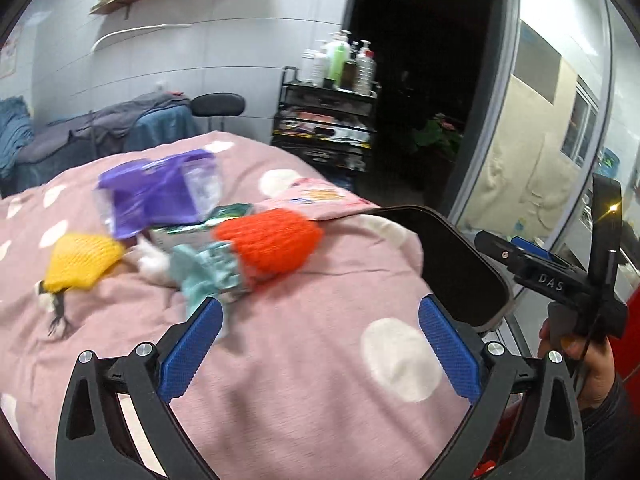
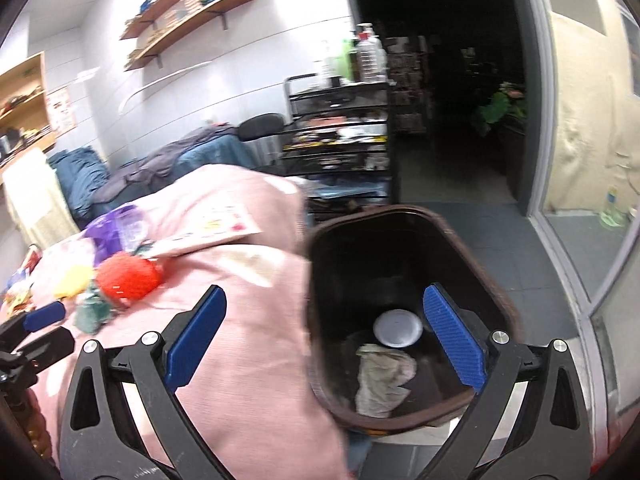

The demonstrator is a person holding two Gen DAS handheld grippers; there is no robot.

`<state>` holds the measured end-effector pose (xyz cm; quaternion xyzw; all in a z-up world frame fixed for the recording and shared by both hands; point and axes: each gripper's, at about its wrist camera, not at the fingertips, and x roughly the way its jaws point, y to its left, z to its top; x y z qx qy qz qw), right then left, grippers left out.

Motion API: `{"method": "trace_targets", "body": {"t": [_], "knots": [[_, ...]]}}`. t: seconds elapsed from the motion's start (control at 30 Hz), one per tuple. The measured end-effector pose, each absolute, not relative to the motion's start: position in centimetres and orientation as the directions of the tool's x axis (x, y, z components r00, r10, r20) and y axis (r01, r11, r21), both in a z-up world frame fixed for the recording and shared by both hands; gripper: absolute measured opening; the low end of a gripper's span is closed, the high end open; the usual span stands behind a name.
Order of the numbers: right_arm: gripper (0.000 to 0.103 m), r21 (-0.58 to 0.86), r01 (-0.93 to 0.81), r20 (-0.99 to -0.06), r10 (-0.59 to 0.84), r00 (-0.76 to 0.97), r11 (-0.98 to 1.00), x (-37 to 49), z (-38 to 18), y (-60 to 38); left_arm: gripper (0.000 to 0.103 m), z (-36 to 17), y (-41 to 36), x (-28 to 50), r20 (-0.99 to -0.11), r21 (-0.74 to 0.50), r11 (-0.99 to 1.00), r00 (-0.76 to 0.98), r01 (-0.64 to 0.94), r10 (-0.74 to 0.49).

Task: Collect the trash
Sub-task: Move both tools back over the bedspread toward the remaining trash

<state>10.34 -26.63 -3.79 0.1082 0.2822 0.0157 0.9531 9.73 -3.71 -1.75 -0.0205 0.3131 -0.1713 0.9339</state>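
Reading "DAS": right tool [image 1: 556, 284]

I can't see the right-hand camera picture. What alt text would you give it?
The open right gripper hangs over a dark bin beside a pink bedspread, nothing between its blue fingers. A crumpled cloth and a round white lid lie in the bin; colourful litter sits on the bed.

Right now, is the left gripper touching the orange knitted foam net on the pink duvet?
Apart. The left wrist view shows the left gripper open, pink duvet between it and the orange net.
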Motion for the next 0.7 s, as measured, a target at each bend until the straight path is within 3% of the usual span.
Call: {"method": "trace_targets", "body": {"t": [0.17, 0.37, 0.53, 0.7], "knots": [[0.097, 0.244, -0.074, -0.538, 0.198, 0.819, 0.967, 11.7, -3.4, -23.4, 0.097, -2.7, 0.0, 9.7, -0.622, -0.079, 0.975, 0.754, 0.210, -0.212], [0.097, 0.214, -0.197, -0.538, 0.284, 0.794, 0.957, 13.3, -3.0, -18.8, 0.097, -3.9, 2.9, 10.2, -0.672, -0.073, 0.987, 0.724, 0.143, -0.155], [0.097, 0.241, -0.187, -0.572, 0.295, 0.765, 0.952, 15.5, -3.2, -18.0, 0.097, -4.2, 3.6, 10.8, -0.685, -0.091, 0.984, 0.708, 0.150, -0.171], [0.097, 0.307, -0.142, -0.582, 0.304, 0.755, 0.941, 18.2, -3.6, -19.4, 0.097, -2.6, 2.2, 11.0, -0.640, -0.030, 0.980, 0.749, 0.198, -0.171]]}}
